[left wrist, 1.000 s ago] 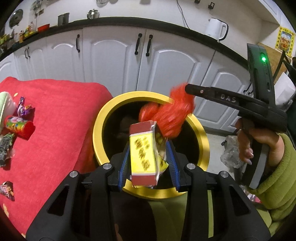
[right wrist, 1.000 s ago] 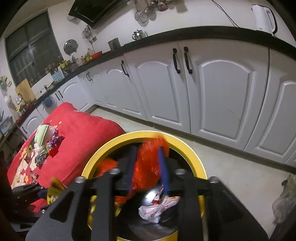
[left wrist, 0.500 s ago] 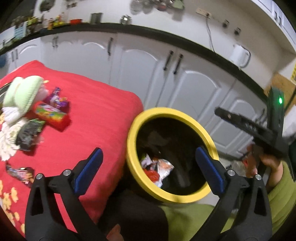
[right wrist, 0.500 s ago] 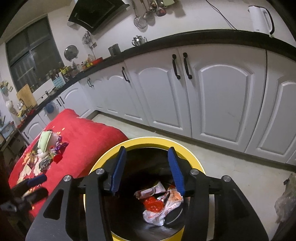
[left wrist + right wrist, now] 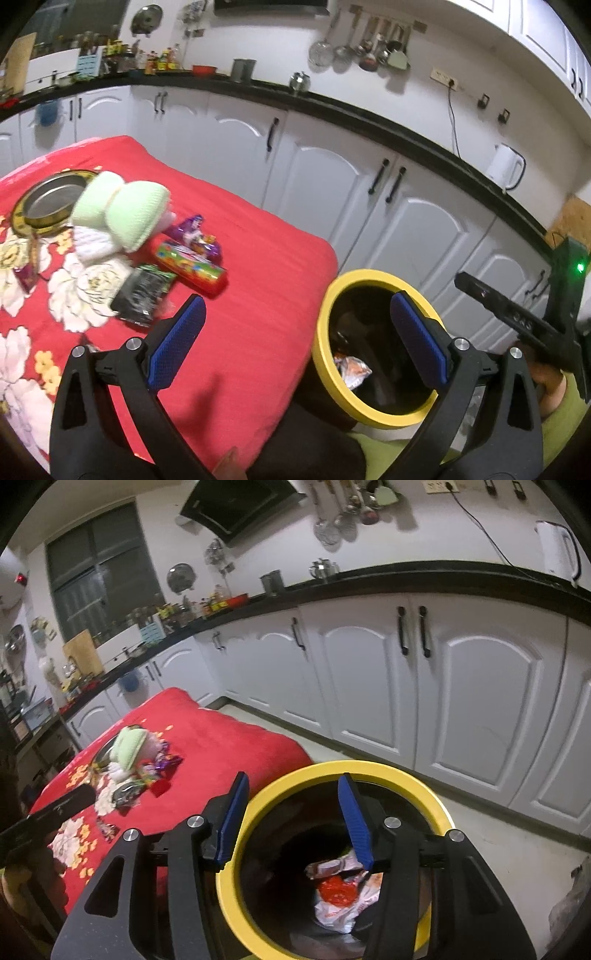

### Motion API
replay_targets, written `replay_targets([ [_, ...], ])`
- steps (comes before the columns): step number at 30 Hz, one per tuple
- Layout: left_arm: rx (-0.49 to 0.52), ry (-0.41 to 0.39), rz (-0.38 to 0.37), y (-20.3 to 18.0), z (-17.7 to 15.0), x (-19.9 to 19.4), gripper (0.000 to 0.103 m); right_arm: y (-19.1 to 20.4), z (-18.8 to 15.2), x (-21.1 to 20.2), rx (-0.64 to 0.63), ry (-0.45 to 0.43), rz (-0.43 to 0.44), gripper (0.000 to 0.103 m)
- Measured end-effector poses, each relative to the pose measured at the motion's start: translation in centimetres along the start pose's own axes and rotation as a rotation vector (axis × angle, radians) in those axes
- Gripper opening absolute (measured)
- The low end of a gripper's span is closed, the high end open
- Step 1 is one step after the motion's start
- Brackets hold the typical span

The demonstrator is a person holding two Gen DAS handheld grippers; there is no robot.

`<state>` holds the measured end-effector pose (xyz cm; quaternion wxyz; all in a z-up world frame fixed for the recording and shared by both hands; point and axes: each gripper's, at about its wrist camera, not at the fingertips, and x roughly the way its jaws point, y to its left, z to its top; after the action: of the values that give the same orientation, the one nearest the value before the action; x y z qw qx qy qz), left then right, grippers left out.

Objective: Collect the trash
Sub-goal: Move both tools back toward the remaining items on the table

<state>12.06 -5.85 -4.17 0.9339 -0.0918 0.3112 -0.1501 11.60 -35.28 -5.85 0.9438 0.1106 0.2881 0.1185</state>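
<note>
1. Two grippers are hovering by the bin [image 5: 436, 805], which is standing on the floor just beside the red-covered table [image 5: 258, 295].
2. Left gripper [image 5: 295, 343] is holding its jaws fully spread and empty, straddling the table edge and the bin's yellow rim.
3. Right gripper [image 5: 291, 816] is opening its jaws over the bin, with nothing between them.
4. Wrappers [image 5: 340, 893] are lying inside the bin.
5. More wrappers [image 5: 188, 262] are sitting on the table beside a green knit hat [image 5: 133, 210].
</note>
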Motion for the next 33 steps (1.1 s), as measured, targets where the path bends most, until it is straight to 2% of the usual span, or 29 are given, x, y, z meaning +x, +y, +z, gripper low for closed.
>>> replay_targets([
  [11, -0.059, -0.079, 0.059, 3.8, 1.6, -2.8, 0.092, 4.9, 0.1, 0.4, -0.086, 0.014, 0.074, 0.051],
  [21, -0.138, -0.131, 0.137, 8.6, 3.4, -4.4, 0.092, 10.4, 0.1, 2.8, -0.201, 0.052, 0.175, 0.052],
  [27, -0.226, -0.142, 0.180, 12.6, 4.3, -5.0, 0.092, 13.8, -0.2, 5.4, -0.277, 0.086, 0.234, 0.052],
  [33, -0.249, -0.123, 0.220, 15.2, 5.3, -4.1, 0.092, 16.3, -0.5, 8.3, -0.337, 0.111, 0.253, 0.052],
])
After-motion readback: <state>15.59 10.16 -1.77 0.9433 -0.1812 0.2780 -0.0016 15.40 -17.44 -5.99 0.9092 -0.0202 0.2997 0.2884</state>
